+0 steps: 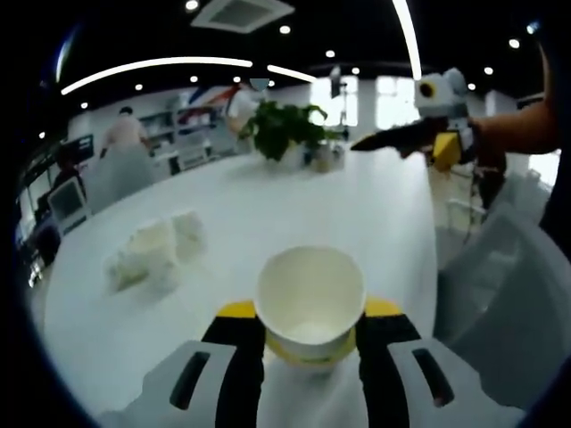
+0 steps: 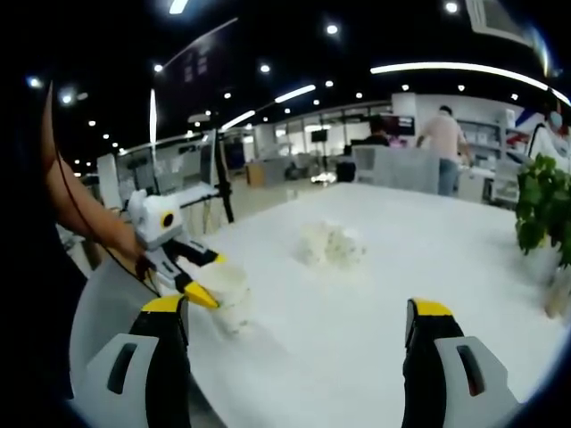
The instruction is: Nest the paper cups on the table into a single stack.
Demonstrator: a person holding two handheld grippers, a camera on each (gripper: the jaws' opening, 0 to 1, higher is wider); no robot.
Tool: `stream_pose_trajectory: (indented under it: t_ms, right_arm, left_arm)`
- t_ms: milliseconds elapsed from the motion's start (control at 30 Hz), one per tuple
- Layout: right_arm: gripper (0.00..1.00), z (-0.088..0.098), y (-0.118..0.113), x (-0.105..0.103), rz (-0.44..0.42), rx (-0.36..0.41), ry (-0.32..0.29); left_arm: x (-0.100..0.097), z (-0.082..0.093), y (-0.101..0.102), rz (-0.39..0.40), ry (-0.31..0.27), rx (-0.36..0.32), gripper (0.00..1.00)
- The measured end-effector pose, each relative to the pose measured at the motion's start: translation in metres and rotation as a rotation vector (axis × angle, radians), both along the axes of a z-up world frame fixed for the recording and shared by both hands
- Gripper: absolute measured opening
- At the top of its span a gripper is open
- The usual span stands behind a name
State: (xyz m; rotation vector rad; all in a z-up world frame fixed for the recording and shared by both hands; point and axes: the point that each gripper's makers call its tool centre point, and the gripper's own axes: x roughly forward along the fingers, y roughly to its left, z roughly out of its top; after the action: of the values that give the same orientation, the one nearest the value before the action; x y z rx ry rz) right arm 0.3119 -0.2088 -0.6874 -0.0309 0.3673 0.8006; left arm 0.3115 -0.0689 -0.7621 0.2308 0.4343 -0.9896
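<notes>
White paper cup [image 1: 310,306] clamped upright between left gripper [image 1: 310,332] jaws, mouth up, low over white table [image 1: 268,214]. Right gripper [image 2: 299,323] jaws wide apart, empty, well off to cup's right. Left gripper nearer. Crumpled white lump [image 1: 153,251] mid-table; potted plant [image 1: 284,127] at far end; open office beyond.

White table [image 1: 268,209] mostly bare: wide open stretch between near edge and far end.
Obstacles on table: crumpled white lump [image 1: 159,250], possibly tissue, blurred, mid-table; potted plant [image 1: 287,127] at far end.
Left gripper [image 1: 308,343] jaws taken up by paper cup [image 1: 310,303].
Right gripper [image 2: 299,357] jaws wide apart, bare table between them.
Chair [image 1: 508,285] just beside table edge.
Person [image 2: 443,147] stands well beyond far end.
</notes>
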Motion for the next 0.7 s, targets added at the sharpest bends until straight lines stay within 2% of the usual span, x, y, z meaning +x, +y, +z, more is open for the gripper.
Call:
stream_pose_trajectory:
  t_ms: [333,533,700]
  right_arm:
    - [1.00,0.000,0.001,0.003,0.004,-0.002,0.002]
    - [1.00,0.000,0.001,0.004,0.004,-0.006,0.002]
    - [1.00,0.001,0.000,0.006,0.003,-0.010,0.000]
  left_arm:
    - [-0.001,0.001,0.006,0.008,0.002,0.017,0.43]
    - [0.004,0.014,0.011,0.045,0.021,-0.061,0.68]
    - [0.017,0.030,0.024,0.093,0.005,-0.092,0.78]
